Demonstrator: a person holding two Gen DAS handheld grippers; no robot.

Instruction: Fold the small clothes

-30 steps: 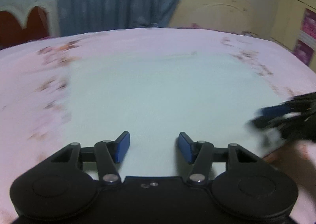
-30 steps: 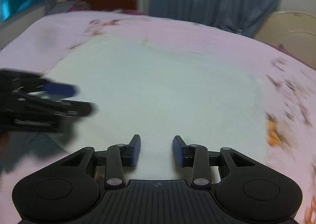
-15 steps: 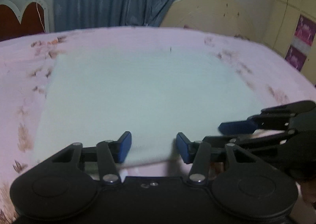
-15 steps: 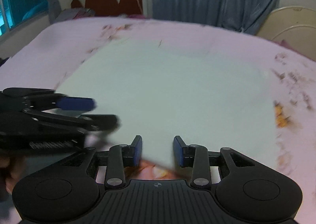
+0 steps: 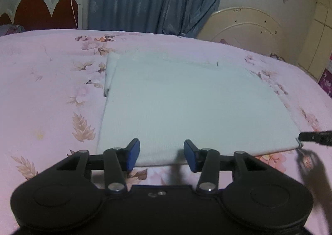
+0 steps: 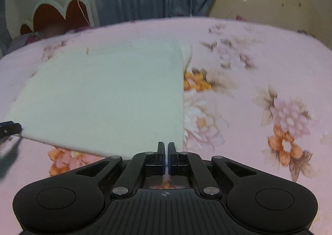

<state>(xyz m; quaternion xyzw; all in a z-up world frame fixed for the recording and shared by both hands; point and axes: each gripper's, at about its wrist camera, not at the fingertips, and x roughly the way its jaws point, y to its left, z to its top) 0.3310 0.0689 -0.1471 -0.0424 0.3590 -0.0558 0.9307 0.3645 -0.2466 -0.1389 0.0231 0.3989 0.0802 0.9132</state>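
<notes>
While the left gripper (image 5: 159, 153) closes (fingers apart), the right gripper (image 6: 165, 147) pinches the cloth (image 6: 108, 94); floral bedsheet (image 6: 259, 94) surrounds.

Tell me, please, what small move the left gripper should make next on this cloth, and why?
Probably finish closing the left gripper on the near edge of the pale cloth. Its jaws are closing with that edge between them but not yet pinched, while the right gripper looks already shut on the near right corner. With both corners held, the edge could be lifted for a fold over the bedsheet.
</notes>
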